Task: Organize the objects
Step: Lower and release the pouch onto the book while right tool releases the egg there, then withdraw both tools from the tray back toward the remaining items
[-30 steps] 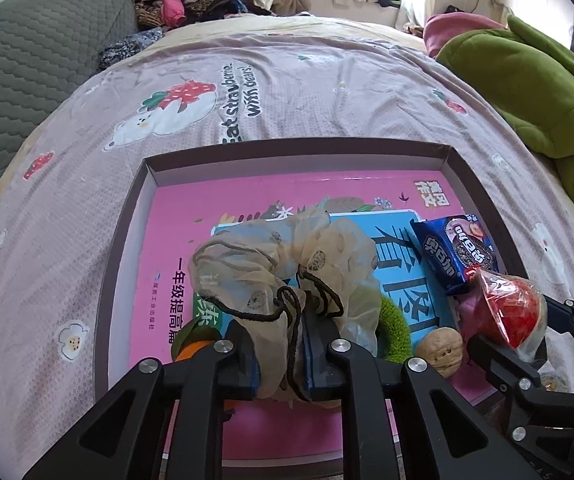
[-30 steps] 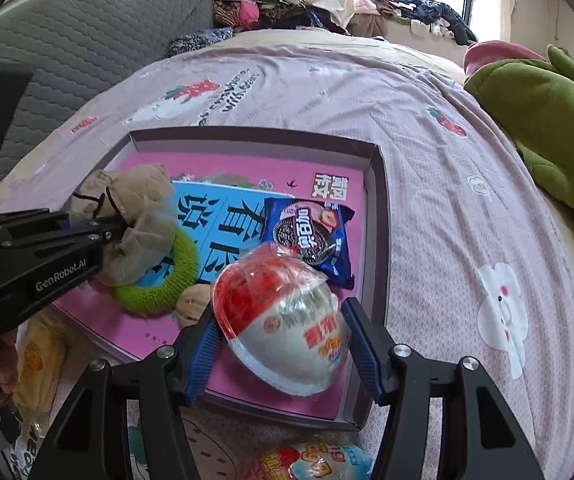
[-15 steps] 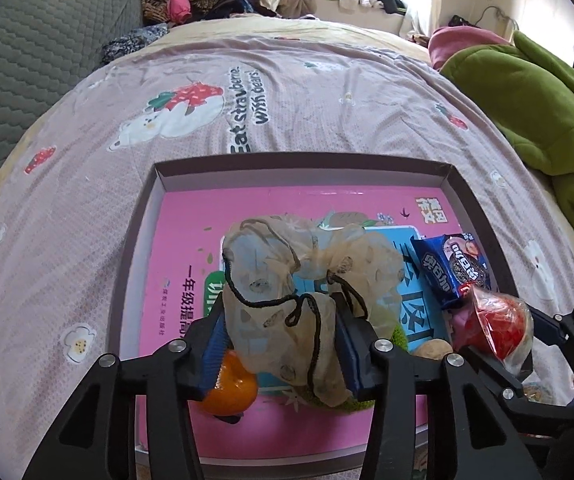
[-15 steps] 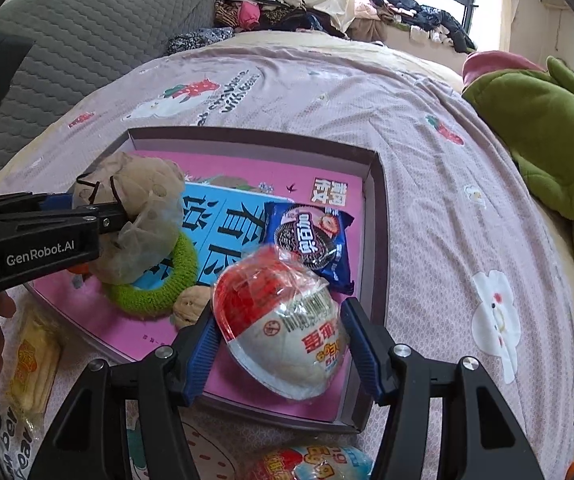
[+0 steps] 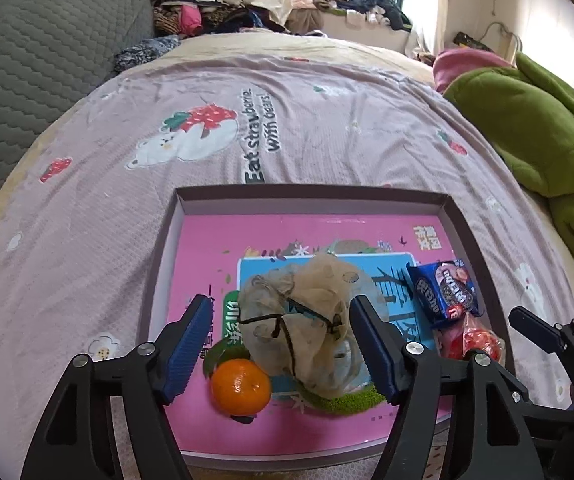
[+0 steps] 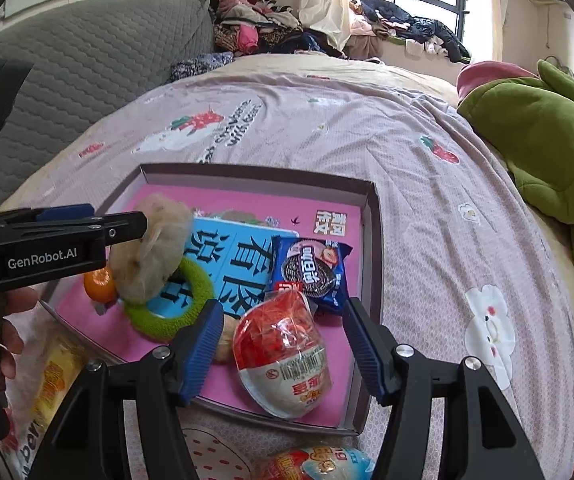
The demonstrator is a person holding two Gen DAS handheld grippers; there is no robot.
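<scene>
Tray [image 5: 463,224] on bed holds mesh pouch [image 5: 311,320] at center, orange [image 5: 241,386] at 7 o'clock, cookie pack [image 6: 311,270], noodle bowl [image 6: 283,360] at 5. L gripper [image 5: 283,340] & R gripper [image 6: 283,356] both spread wide, gripping nothing. Snacks [image 6: 319,464] outside tray likely remain.

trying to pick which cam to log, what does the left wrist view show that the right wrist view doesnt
Only the left wrist view shows the black drawstring tying the mesh pouch, seen between the open left gripper.

Only the right wrist view shows the whole noodle bowl between the open right gripper, the yellow snack bag outside the box, and the walnut.

Both show the box, the orange, the green ring and the cookie pack.
</scene>
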